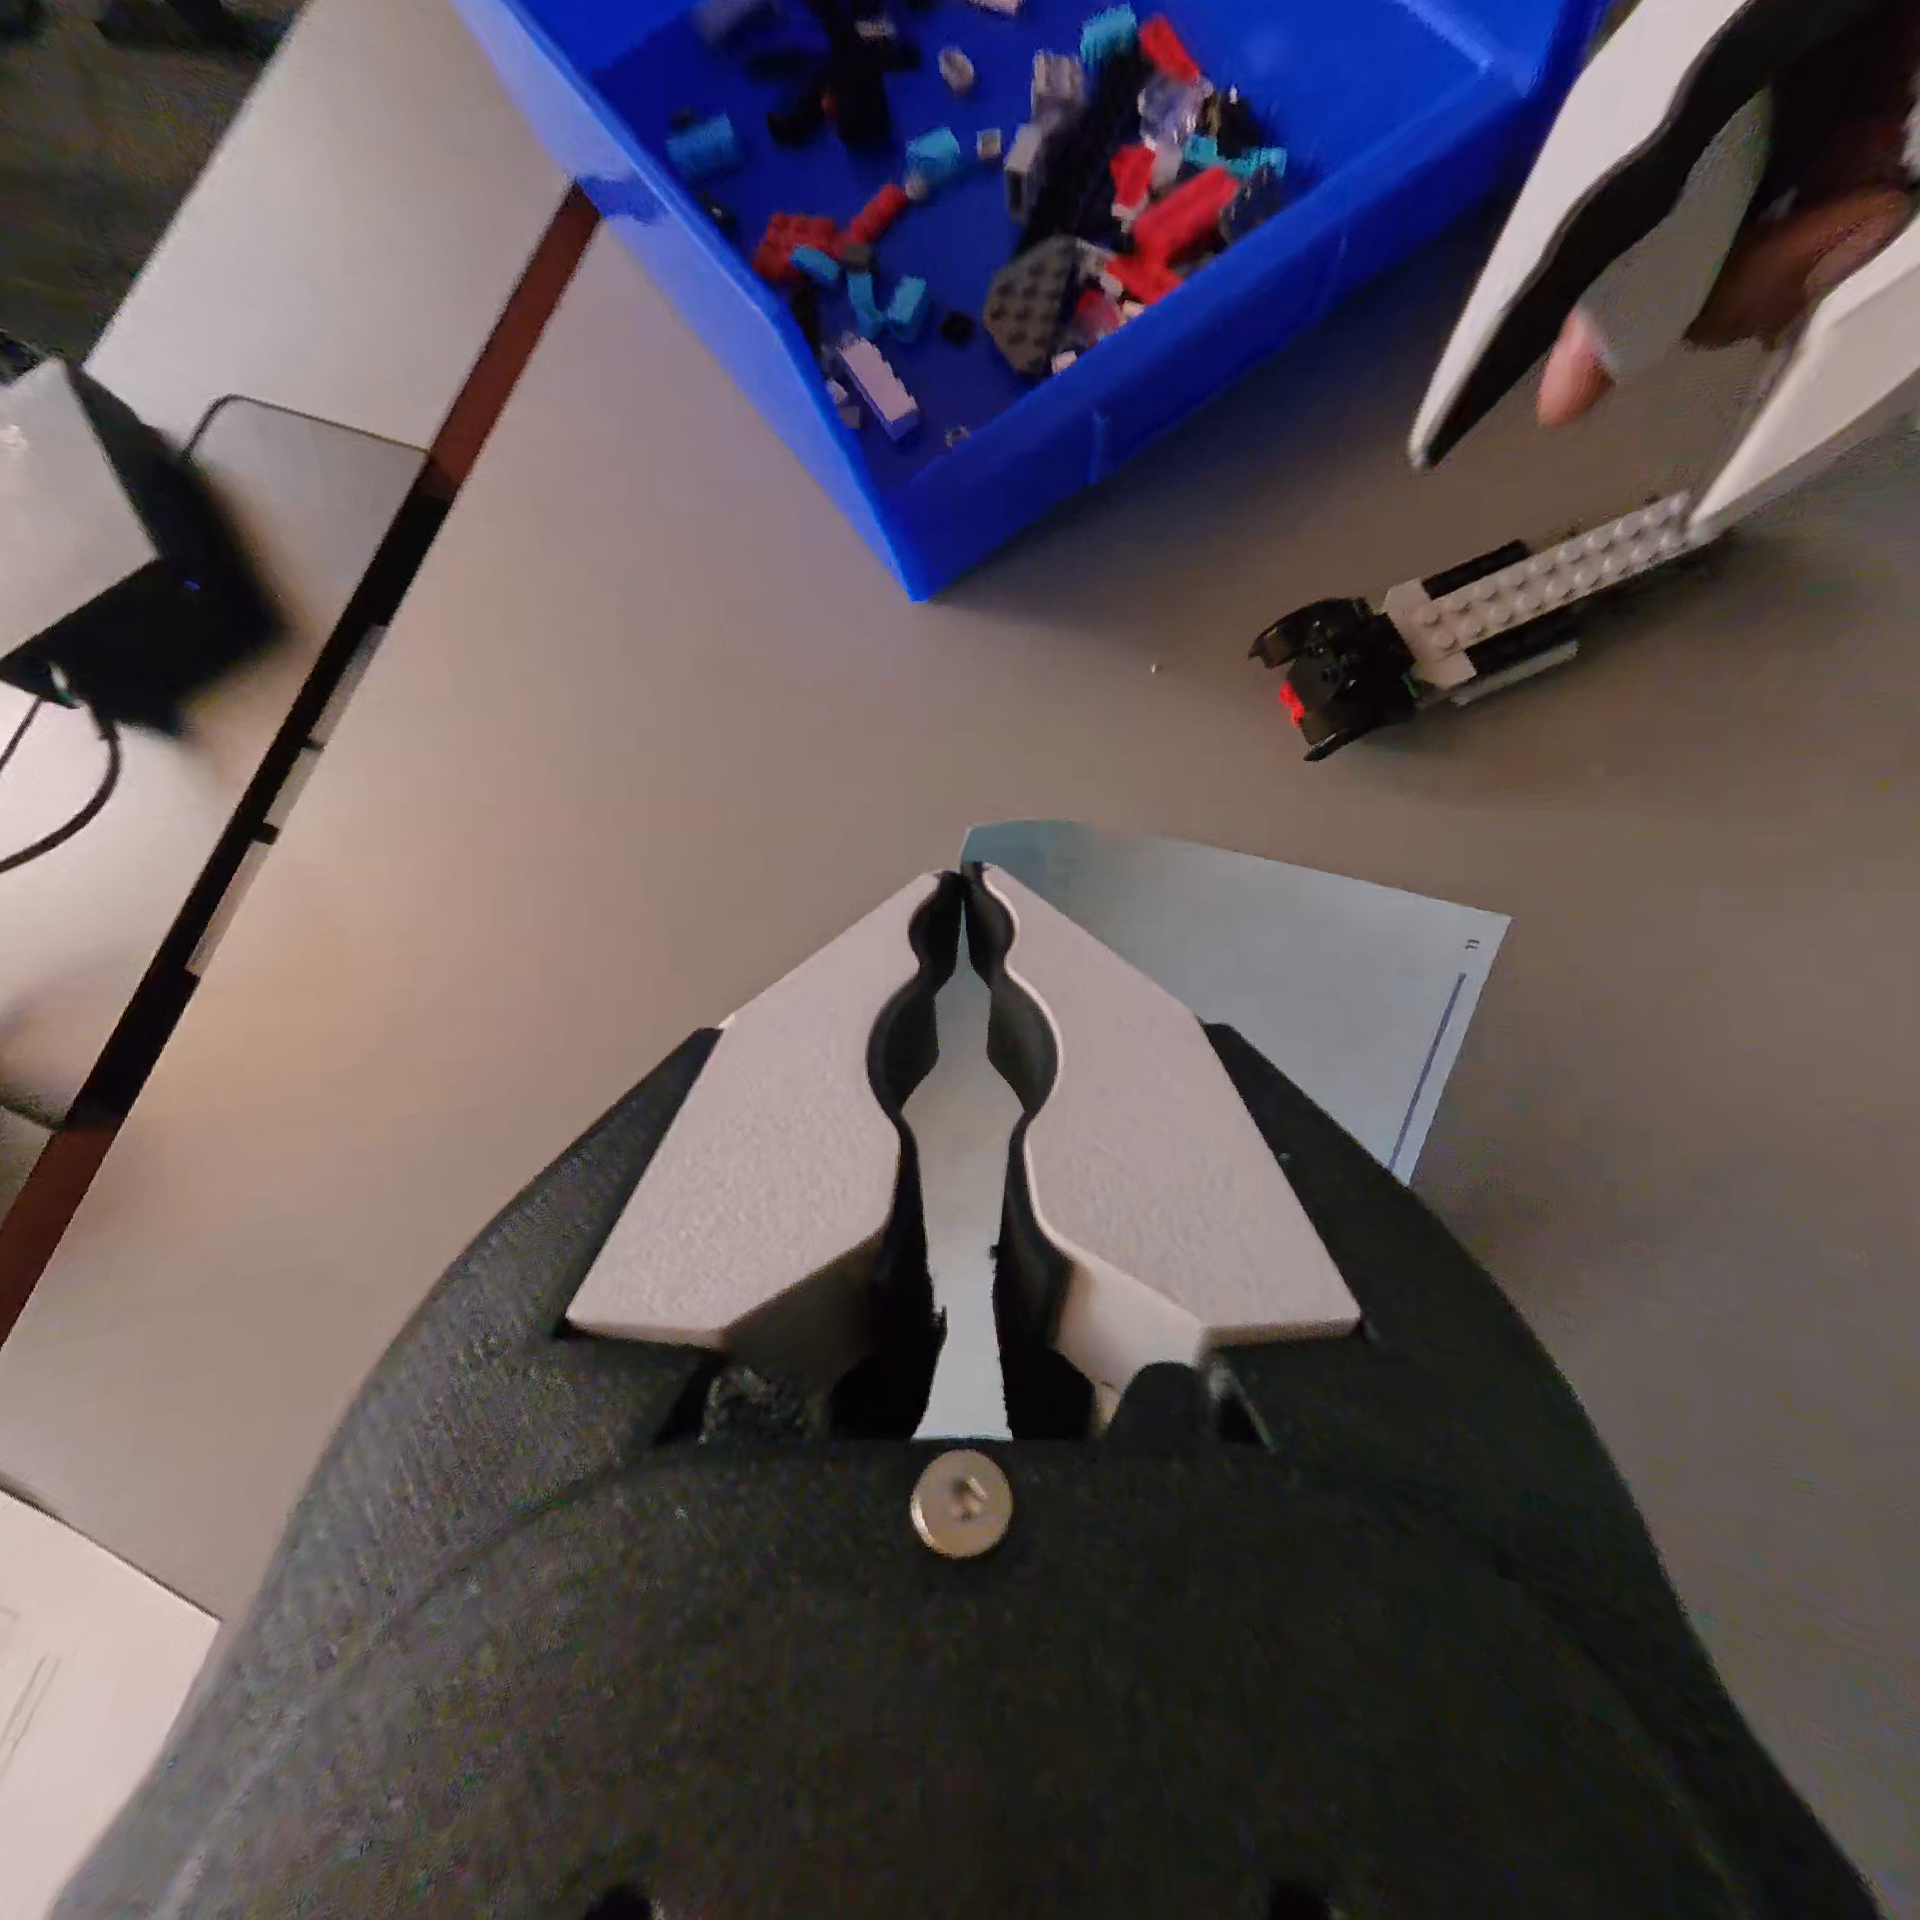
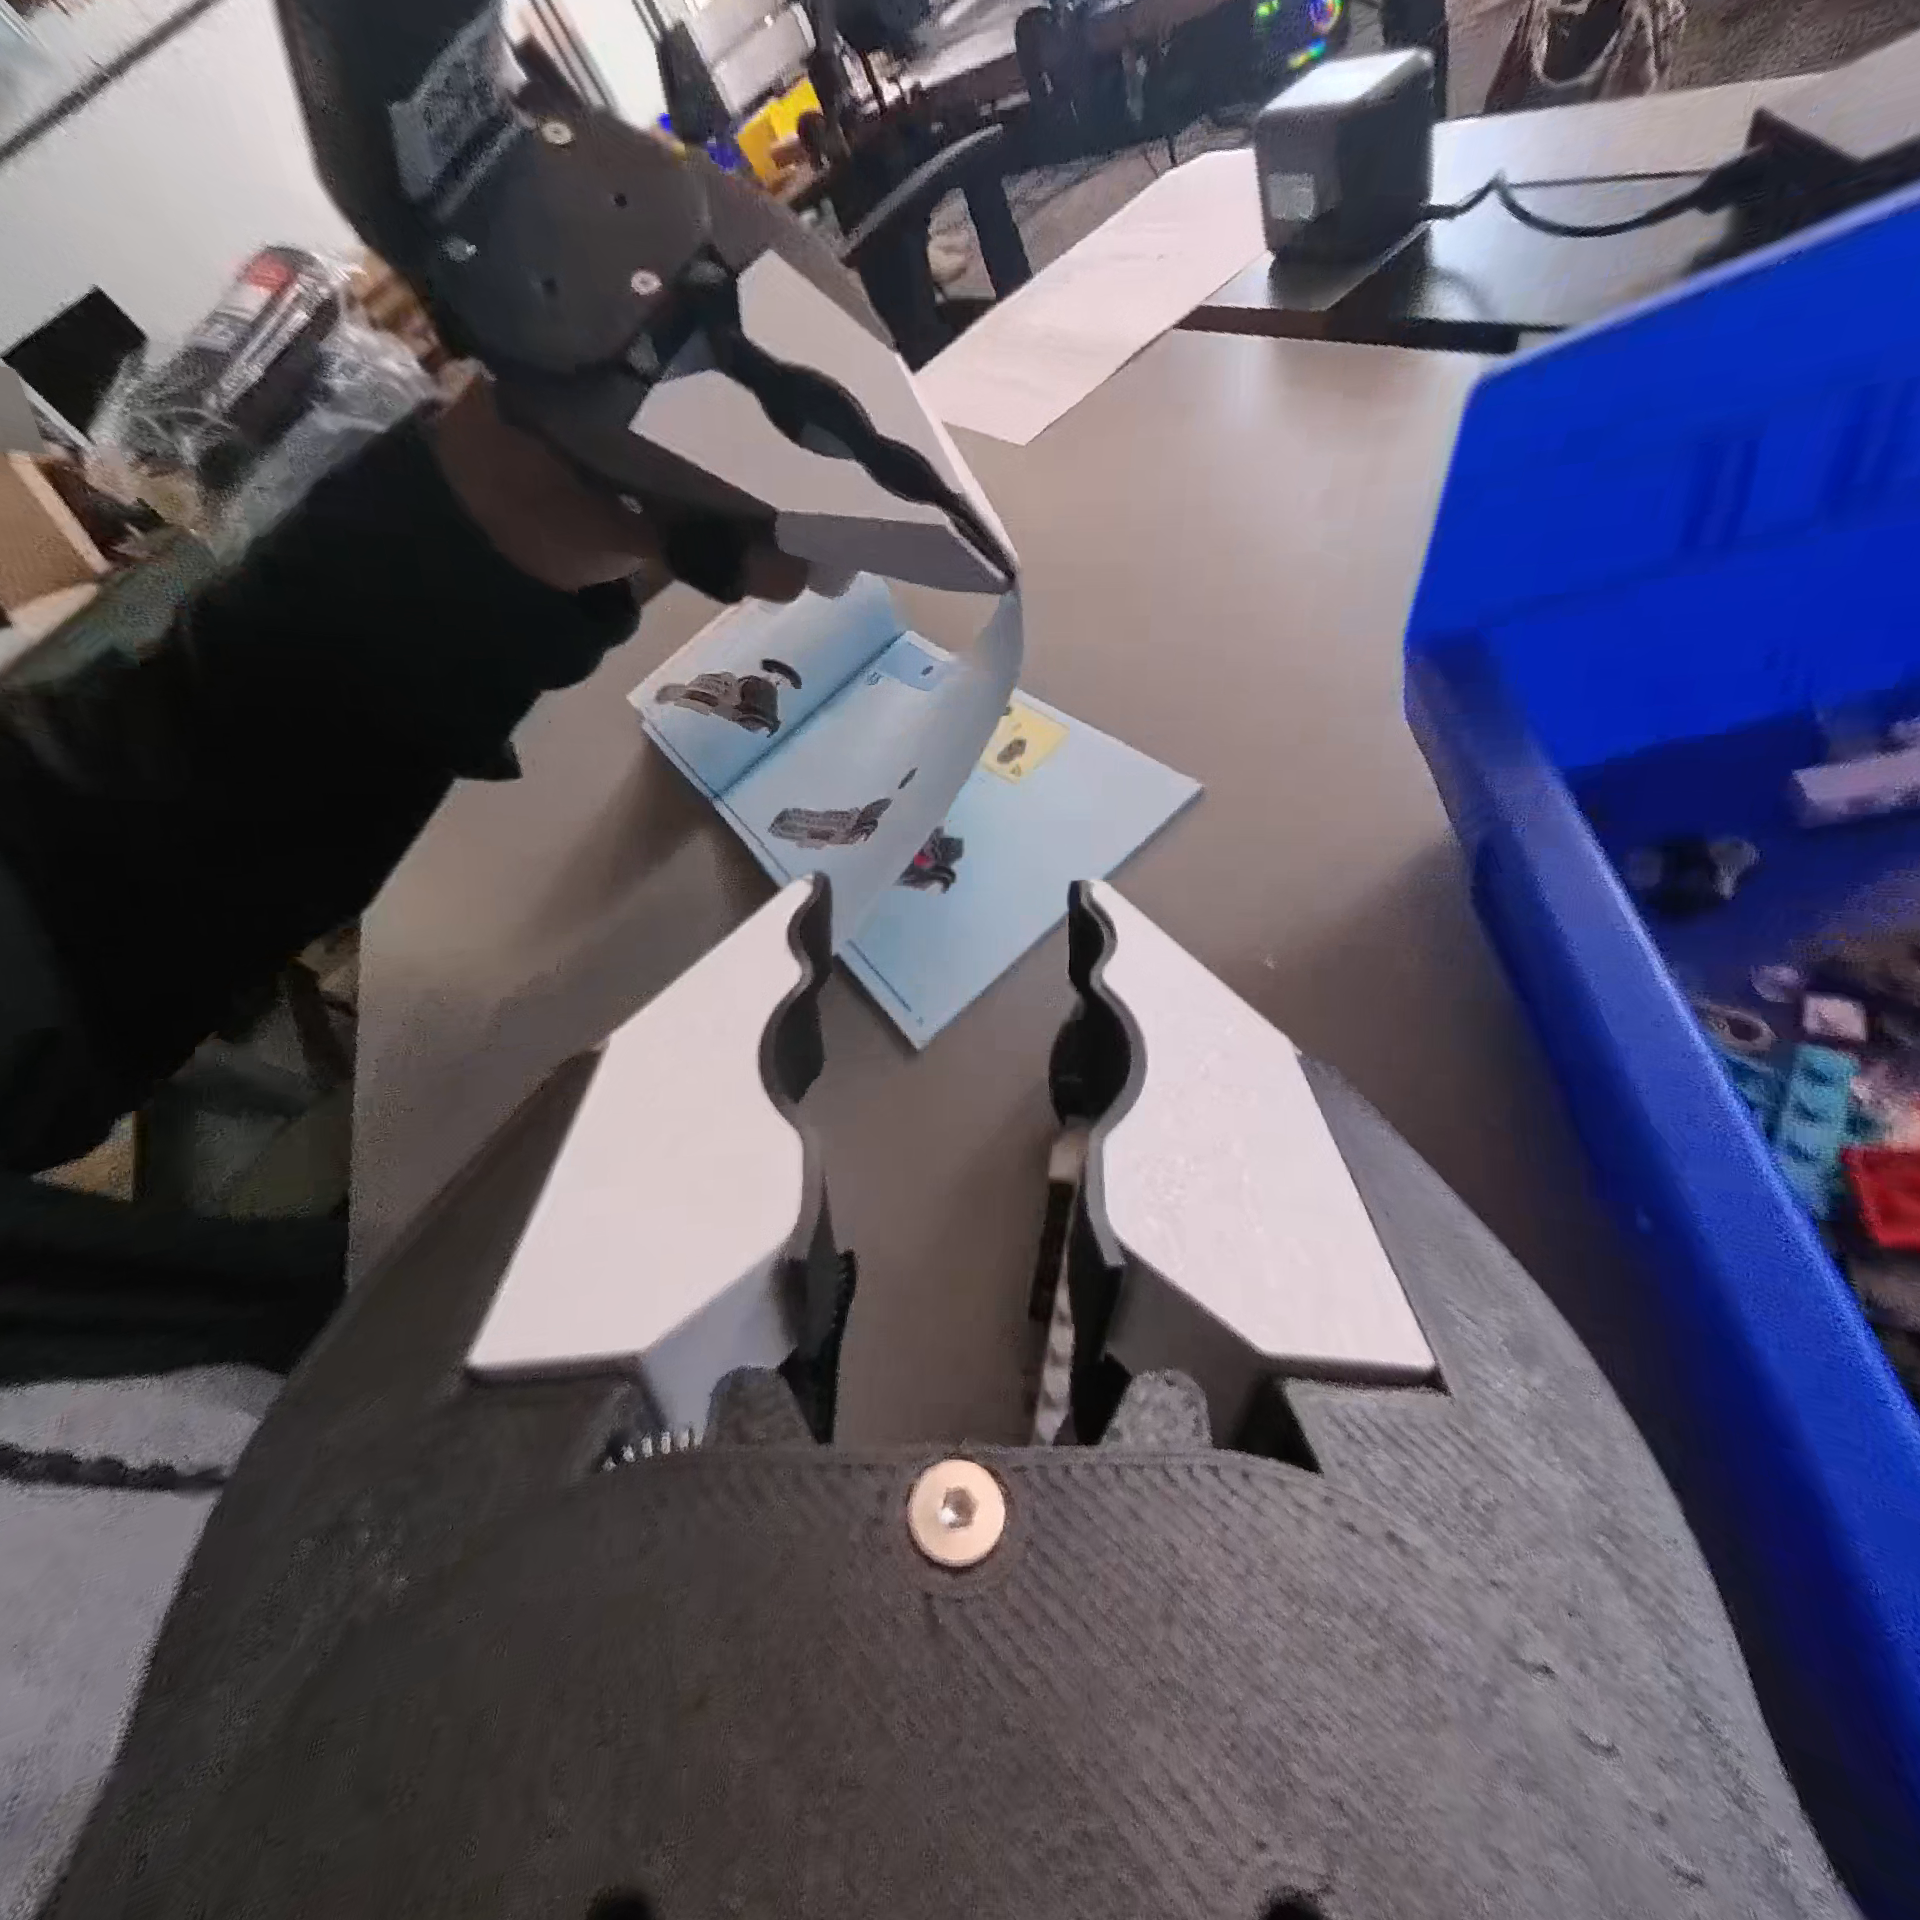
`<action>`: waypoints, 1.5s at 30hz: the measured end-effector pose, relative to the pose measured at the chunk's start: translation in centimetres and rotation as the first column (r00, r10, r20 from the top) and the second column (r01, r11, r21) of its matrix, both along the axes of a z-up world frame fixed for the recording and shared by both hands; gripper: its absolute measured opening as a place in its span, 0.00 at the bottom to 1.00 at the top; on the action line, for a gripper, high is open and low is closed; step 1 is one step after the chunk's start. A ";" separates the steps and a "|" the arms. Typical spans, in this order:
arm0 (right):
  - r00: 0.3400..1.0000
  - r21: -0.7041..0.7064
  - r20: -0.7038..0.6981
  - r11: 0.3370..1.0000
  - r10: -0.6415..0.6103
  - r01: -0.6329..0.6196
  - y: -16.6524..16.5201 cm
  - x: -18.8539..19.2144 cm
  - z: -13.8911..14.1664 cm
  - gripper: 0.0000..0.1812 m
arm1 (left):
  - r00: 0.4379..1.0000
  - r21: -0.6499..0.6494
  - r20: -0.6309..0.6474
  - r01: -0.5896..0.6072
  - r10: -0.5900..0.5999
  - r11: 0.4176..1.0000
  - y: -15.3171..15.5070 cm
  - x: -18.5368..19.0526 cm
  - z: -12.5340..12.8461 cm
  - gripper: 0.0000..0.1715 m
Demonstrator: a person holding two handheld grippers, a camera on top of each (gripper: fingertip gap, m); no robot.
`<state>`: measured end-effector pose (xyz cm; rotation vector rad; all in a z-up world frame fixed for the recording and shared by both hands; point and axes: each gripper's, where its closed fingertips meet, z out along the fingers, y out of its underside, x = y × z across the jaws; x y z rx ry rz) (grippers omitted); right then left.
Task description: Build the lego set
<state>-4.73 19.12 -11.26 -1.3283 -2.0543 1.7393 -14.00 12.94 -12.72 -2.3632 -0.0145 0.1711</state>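
Note:
My left gripper [image 1: 961,883] is shut on a page [image 1: 966,1195] of the light blue instruction booklet [image 1: 1299,977]. In the right wrist view the left gripper [image 2: 1003,582] holds that page [image 2: 977,727] curled up above the open booklet [image 2: 1060,831]. A partly built black and white lego model [image 1: 1455,634] lies on the grey table. My right gripper [image 1: 1569,488] is open over the model's far end. In its own view the right gripper [image 2: 951,904] is open, and a strip of the model [image 2: 1055,1247] shows beside one finger.
A blue bin [image 1: 1039,499] with several loose bricks stands behind the model, and it also shows at the right of the right wrist view [image 2: 1558,675]. A black box with a cable [image 1: 135,623] sits on the neighbouring table. A person's dark sleeve [image 2: 260,727] is at the left.

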 end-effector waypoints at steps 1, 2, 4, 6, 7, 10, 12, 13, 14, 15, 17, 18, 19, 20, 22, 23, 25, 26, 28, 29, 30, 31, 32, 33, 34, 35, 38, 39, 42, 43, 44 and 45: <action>1.000 0.004 0.013 1.000 0.002 -0.002 -0.7 -0.6 0.2 0.27 | 1.000 0.028 0.001 -0.009 0.009 1.000 -0.3 0.0 0.4 0.00; 1.000 -0.003 0.029 1.000 0.012 -0.012 -1.7 -1.0 0.5 0.27 | 1.000 0.057 0.002 -0.018 0.018 0.998 -0.7 -0.1 0.8 0.00; 0.997 -0.022 0.066 0.999 0.041 -0.039 -3.7 -1.8 0.6 0.29 | 0.999 0.120 0.001 -0.039 0.039 0.992 -1.7 -0.2 1.8 0.00; 0.992 -0.052 0.104 0.996 0.071 -0.066 -5.9 -2.3 0.4 0.31 | 0.998 0.179 0.000 -0.060 0.062 0.982 -2.7 -0.5 2.7 0.00; 0.989 -0.081 0.115 0.993 0.097 -0.088 -7.1 -2.3 0.4 0.33 | 0.997 0.207 0.002 -0.071 0.072 0.976 -3.2 -0.6 3.1 0.00; 0.973 -0.197 0.129 0.967 0.189 -0.162 -10.5 -2.0 1.0 0.38 | 0.996 0.273 -0.002 -0.087 0.091 0.958 -4.6 -0.8 3.9 0.00; 0.971 -0.231 0.112 0.956 0.211 -0.181 -12.1 -2.0 1.3 0.39 | 0.995 0.303 0.000 -0.096 0.101 0.948 -5.4 -0.9 4.2 0.00; 0.970 -0.249 0.093 0.949 0.223 -0.195 -12.9 -2.0 1.6 0.39 | 0.994 0.319 0.007 -0.102 0.105 0.942 -5.7 -0.9 4.3 0.00; 0.969 -0.259 0.082 0.944 0.231 -0.203 -13.6 -2.0 1.7 0.39 | 0.993 0.334 0.021 -0.114 0.113 0.936 -6.1 -1.0 4.3 0.01; 0.969 -0.265 0.071 0.941 0.236 -0.210 -14.2 -2.0 1.8 0.40 | 0.991 0.345 0.041 -0.137 0.131 0.929 -6.5 -1.2 4.2 0.02; 0.970 -0.273 0.046 0.937 0.239 -0.218 -15.3 -2.1 1.9 0.40 | 0.980 0.355 0.090 -0.198 0.178 0.914 -7.4 -1.5 3.9 0.11; 0.971 -0.264 0.046 0.941 0.233 -0.213 -15.7 -2.3 1.6 0.40 | 0.973 0.360 0.120 -0.229 0.199 0.904 -7.9 -1.6 3.8 0.15; 0.973 -0.249 0.052 0.947 0.224 -0.205 -16.0 -2.5 1.1 0.40 | 0.964 0.369 0.156 -0.260 0.217 0.892 -8.4 -1.6 3.6 0.17; 0.975 -0.238 0.059 0.951 0.216 -0.196 -16.2 -2.8 0.6 0.40 | 0.953 0.380 0.200 -0.289 0.227 0.879 -8.8 -1.5 3.5 0.20; 0.977 -0.244 0.066 0.953 0.203 -0.182 -16.5 -3.1 0.1 0.40 | 0.923 0.381 0.311 -0.338 0.225 0.861 -9.3 -1.0 3.1 0.23; 0.978 -0.250 0.069 0.952 0.198 -0.176 -16.6 -3.1 -0.1 0.39 | 0.902 0.369 0.367 -0.363 0.225 0.856 -9.5 -0.8 2.8 0.24; 0.981 -0.248 0.069 0.955 0.183 -0.161 -16.5 -3.3 -0.5 0.39 | 0.858 0.359 0.469 -0.401 0.209 0.843 -9.7 -0.4 2.3 0.25; 0.982 -0.244 0.069 0.957 0.176 -0.155 -16.4 -3.3 -0.7 0.39 | 0.832 0.359 0.521 -0.417 0.192 0.835 -9.6 -0.2 2.2 0.25; 0.983 -0.246 0.071 0.958 0.171 -0.149 -16.3 -3.2 -0.9 0.39 | 0.762 0.320 0.627 -0.444 0.165 0.837 -9.2 0.3 1.5 0.25; 0.982 -0.249 0.072 0.957 0.173 -0.150 -16.3 -3.1 -1.0 0.39 | 0.734 0.297 0.660 -0.449 0.158 0.843 -9.0 0.5 1.1 0.25; 0.982 -0.250 0.072 0.956 0.174 -0.151 -16.2 -3.0 -1.0 0.39 | 0.718 0.280 0.678 -0.451 0.158 0.848 -8.7 0.7 0.8 0.25; 0.982 -0.247 0.070 0.957 0.175 -0.153 -16.1 -2.9 -1.1 0.39 | 0.710 0.263 0.686 -0.449 0.162 0.854 -8.4 0.9 0.5 0.25; 0.982 -0.244 0.065 0.957 0.175 -0.154 -16.1 -2.9 -1.0 0.39 | 0.704 0.245 0.690 -0.448 0.170 0.860 -8.1 1.0 0.3 0.25; 0.983 -0.239 0.060 0.959 0.174 -0.155 -16.0 -2.8 -1.1 0.39 | 0.697 0.229 0.694 -0.447 0.177 0.865 -7.9 1.2 0.0 0.25; 0.983 -0.234 0.056 0.960 0.172 -0.155 -15.9 -2.8 -1.1 0.39 | 0.695 0.222 0.697 -0.445 0.178 0.868 -7.7 1.3 -0.1 0.25; 0.984 -0.231 0.051 0.960 0.172 -0.156 -15.8 -2.8 -1.1 0.39 | 0.693 0.219 0.699 -0.444 0.178 0.869 -7.6 1.4 -0.2 0.25; 0.984 -0.220 0.042 0.962 0.174 -0.161 -15.7 -2.7 -1.1 0.39 | 0.685 0.218 0.705 -0.452 0.181 0.865 -7.5 1.3 -0.3 0.20; 0.984 -0.216 0.041 0.963 0.175 -0.163 -15.7 -2.6 -1.2 0.39 | 0.684 0.220 0.707 -0.453 0.178 0.864 -7.5 1.3 -0.4 0.18; 0.983 -0.203 0.040 0.965 0.178 -0.166 -15.7 -2.6 -1.4 0.39 | 0.677 0.238 0.719 -0.453 0.158 0.859 -7.5 1.3 -0.2 0.12; 0.983 -0.202 0.041 0.965 0.179 -0.167 -15.7 -2.5 -1.5 0.39 | 0.676 0.248 0.722 -0.450 0.147 0.858 -7.5 1.4 -0.1 0.09; 0.983 -0.201 0.040 0.965 0.179 -0.168 -15.7 -2.5 -1.5 0.38 | 0.677 0.259 0.723 -0.449 0.137 0.855 -7.5 1.4 0.1 0.05; 0.983 -0.198 0.038 0.966 0.178 -0.167 -15.7 -2.5 -1.4 0.38 | 0.679 0.269 0.723 -0.449 0.129 0.852 -7.5 1.4 0.2 0.02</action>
